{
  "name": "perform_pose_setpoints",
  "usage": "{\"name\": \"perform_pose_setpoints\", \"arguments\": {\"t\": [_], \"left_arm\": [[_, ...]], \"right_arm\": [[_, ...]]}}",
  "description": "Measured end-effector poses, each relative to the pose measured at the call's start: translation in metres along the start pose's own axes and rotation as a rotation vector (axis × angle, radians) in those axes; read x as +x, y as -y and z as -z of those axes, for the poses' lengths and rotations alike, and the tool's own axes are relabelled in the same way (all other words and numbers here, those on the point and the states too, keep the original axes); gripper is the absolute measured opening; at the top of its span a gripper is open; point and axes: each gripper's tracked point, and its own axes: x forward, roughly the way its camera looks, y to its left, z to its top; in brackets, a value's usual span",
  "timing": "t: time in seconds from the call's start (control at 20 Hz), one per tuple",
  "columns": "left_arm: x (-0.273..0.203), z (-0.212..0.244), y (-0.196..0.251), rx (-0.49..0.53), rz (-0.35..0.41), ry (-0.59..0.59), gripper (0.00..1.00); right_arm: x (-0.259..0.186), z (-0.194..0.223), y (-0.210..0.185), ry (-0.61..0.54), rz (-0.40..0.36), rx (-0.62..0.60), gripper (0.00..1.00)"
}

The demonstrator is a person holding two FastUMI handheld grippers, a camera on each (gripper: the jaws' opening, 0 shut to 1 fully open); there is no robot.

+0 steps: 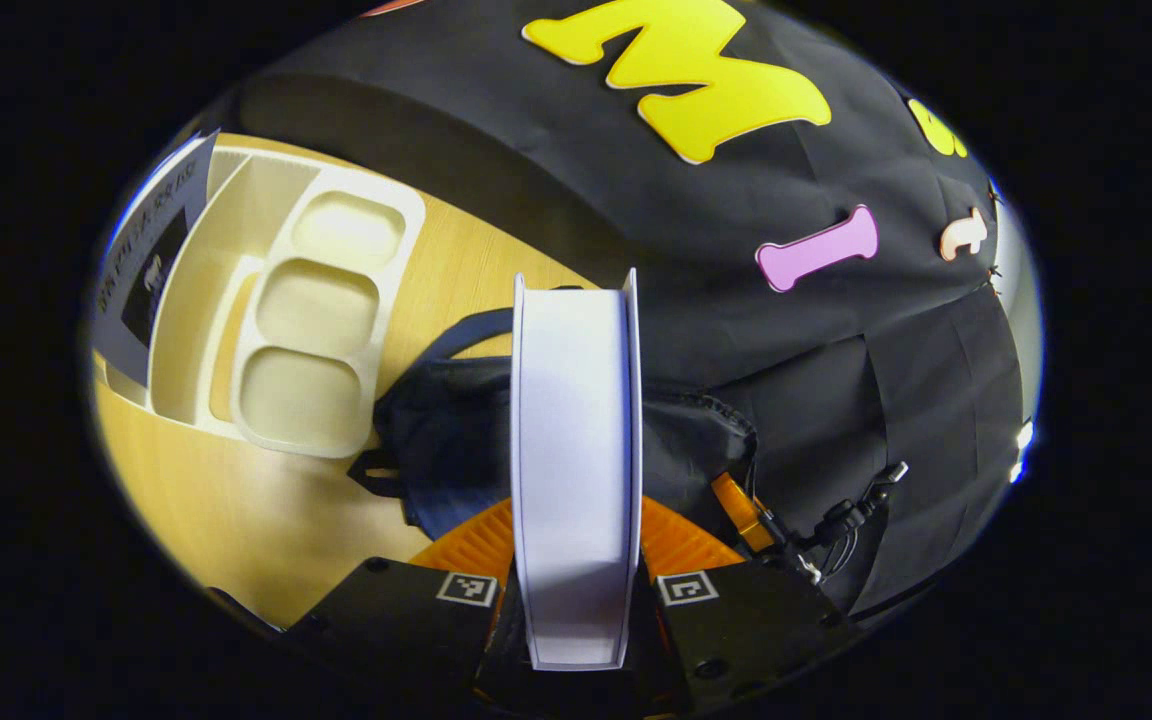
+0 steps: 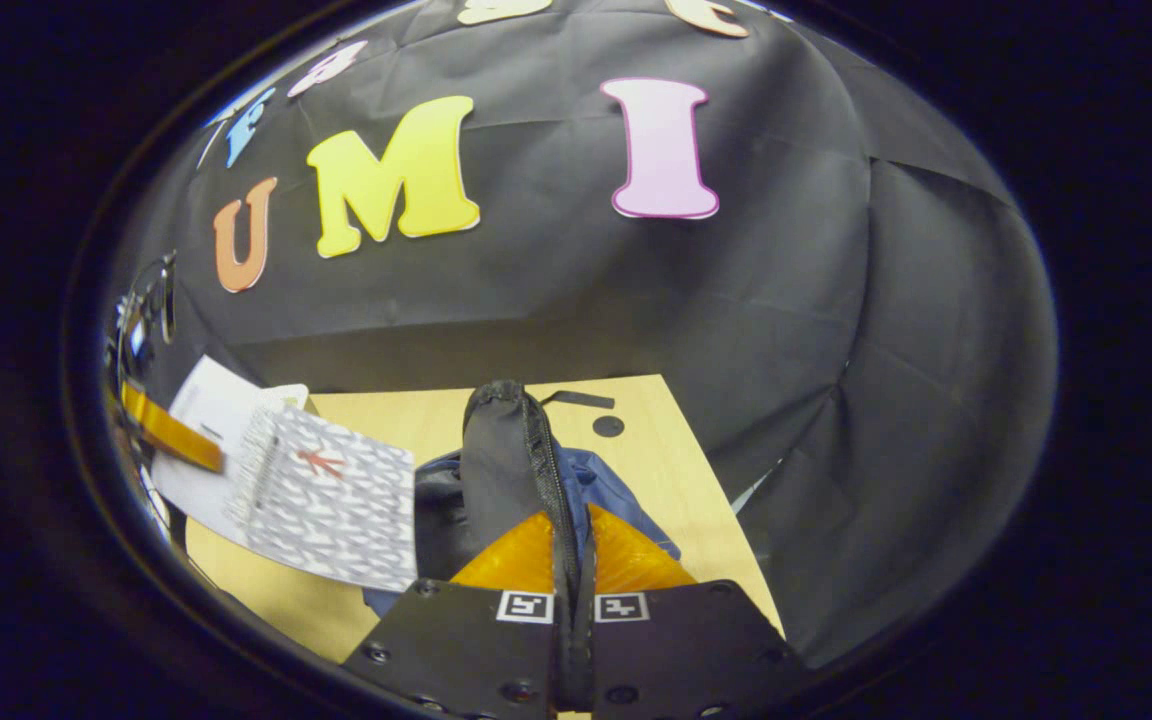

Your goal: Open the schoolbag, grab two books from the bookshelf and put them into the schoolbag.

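My left gripper [image 1: 576, 590] is clamped on a book [image 1: 576, 460], both fingers pressing its covers, so the book stands on edge in front of my camera with its pale page block facing me. Past it, low on the wooden bench [image 1: 236, 520], sits the dark blue schoolbag [image 1: 446, 440], a strap looping up behind the book and the zipper line running off to the right of it. The book is just above the bag's near side; I cannot tell whether it touches the fabric. To the left on the bench is the cream bookshelf [image 1: 266, 310], a divided organiser with three rounded recesses on its near face, and one more book [image 1: 151, 250] leans in its far slot, grey cover with a dark patch.

In the right gripper view, my right gripper [image 2: 573, 560] is pinched tight on the schoolbag's [image 2: 506, 450] upper flap, the zipper edge [image 2: 548, 470] running straight up between my fingers and the flap lifted into a narrow upright fold. Blue fabric spreads on both sides underneath. Off to the left I see the held book [image 2: 321, 500] broadside, patterned grey-and-white cover with a small red figure, just beside the bag over the bench [image 2: 676, 480].
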Motion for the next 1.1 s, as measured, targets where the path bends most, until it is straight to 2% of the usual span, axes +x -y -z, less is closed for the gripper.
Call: {"name": "perform_pose_setpoints", "arguments": {"t": [0.2,0.25,0.45,0.55,0.7,0.8,1.0,1.05,1.1], "left_arm": [[0.047,0.023,-0.027,-0.091,-0.042,-0.027,0.44],[0.058,0.028,-0.028,-0.109,-0.029,-0.032,0.44],[0.08,0.034,-0.024,-0.124,0.058,-0.009,0.43],[0.094,0.037,-0.02,-0.079,0.108,0.018,0.46],[0.11,0.043,-0.015,-0.053,0.188,0.044,0.43],[0.126,0.047,-0.009,-0.07,0.236,0.05,0.43],[0.165,0.06,-0.007,-0.117,0.304,0.017,0.46],[0.173,0.061,-0.008,-0.125,0.32,0.016,0.41],[0.181,0.061,-0.007,-0.137,0.331,0.012,0.4]], "right_arm": [[0.001,-0.002,0.002,-0.002,0.006,0.006,0.0],[0.0,-0.003,0.002,-0.002,0.007,0.007,0.0],[0.003,-0.002,0.003,-0.012,0.012,0.003,0.0],[0.003,-0.005,0.004,-0.015,0.014,0.0,0.0],[0.003,-0.012,0.005,-0.011,0.024,-0.018,0.0],[0.002,-0.017,0.004,-0.006,0.03,-0.025,0.02],[0.002,-0.019,-0.003,-0.016,0.027,-0.044,0.0],[0.002,-0.02,-0.005,-0.017,0.026,-0.046,0.0],[0.004,-0.021,-0.006,-0.016,0.025,-0.048,0.02]]}}
